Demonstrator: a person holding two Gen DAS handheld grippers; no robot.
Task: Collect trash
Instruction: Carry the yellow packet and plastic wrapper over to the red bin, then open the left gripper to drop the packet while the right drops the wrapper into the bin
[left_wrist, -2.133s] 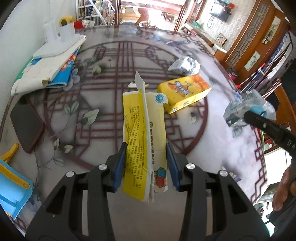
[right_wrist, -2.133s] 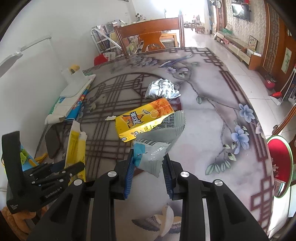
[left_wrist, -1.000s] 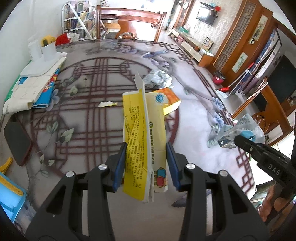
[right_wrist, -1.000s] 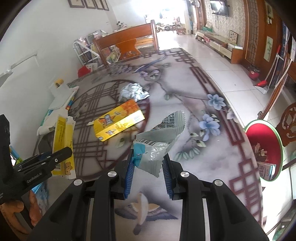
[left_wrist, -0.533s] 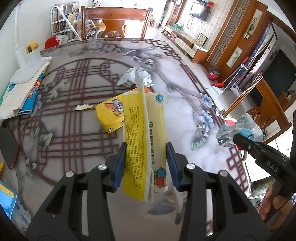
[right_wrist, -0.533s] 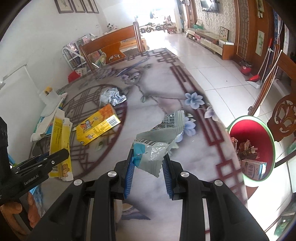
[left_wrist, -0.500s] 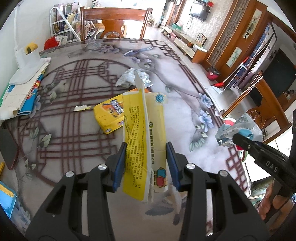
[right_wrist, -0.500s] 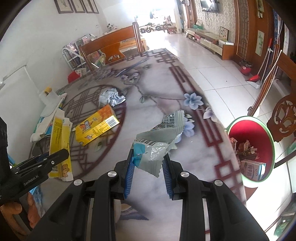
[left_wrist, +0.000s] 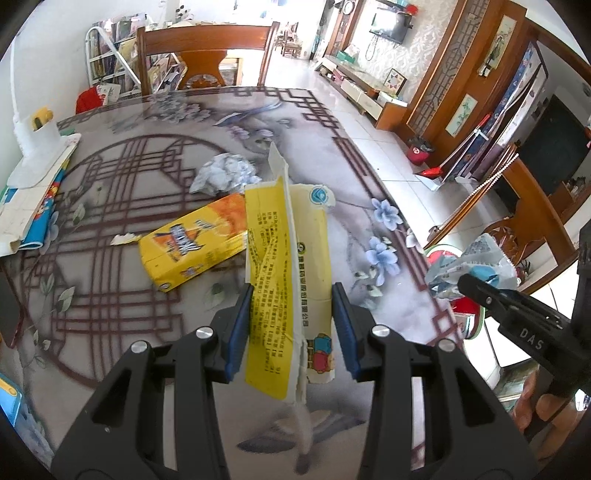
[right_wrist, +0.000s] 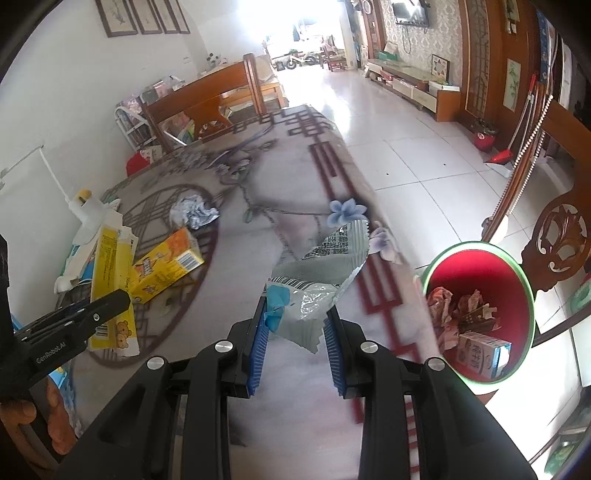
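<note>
From the left wrist view we have the left gripper (left_wrist: 291, 325) clamped on a flattened yellow carton (left_wrist: 286, 266), which stands up between the pads and hangs below them with a torn strip at its bottom; we judge the grip to be on the edges of a limp sheet, so a quick swing could let it slide out or fold and drop back onto the surface (left_wrist: 155, 325). Below and beyond it lie an orange juice box (left_wrist: 192, 243) and a crumpled foil wad (left_wrist: 223, 175), both not yet collected, with a small paper scrap (left_wrist: 123, 239) just beside the box. The near right edge of the surface runs close under the right gripper (left_wrist: 467, 282), so the way off the surface toward the bin looks open, though a wooden chair (left_wrist: 532, 206) stands close behind that path. From the right wrist view the right gripper (right_wrist: 297, 325) is closed on a silver snack wrapper (right_wrist: 321, 273), whose loose top flares wide above the pads; we think this light film could catch air or snag the green rim of the red bin (right_wrist: 480, 310) and fall outside it. The bin sits on the floor just off the surface edge, already holding a milk carton (right_wrist: 480, 354) and crumpled paper, with a carved chair back (right_wrist: 565, 236) close beside it, so the room to come in from that side is tight while the tiled floor (right_wrist: 406, 155) beyond is open
</note>
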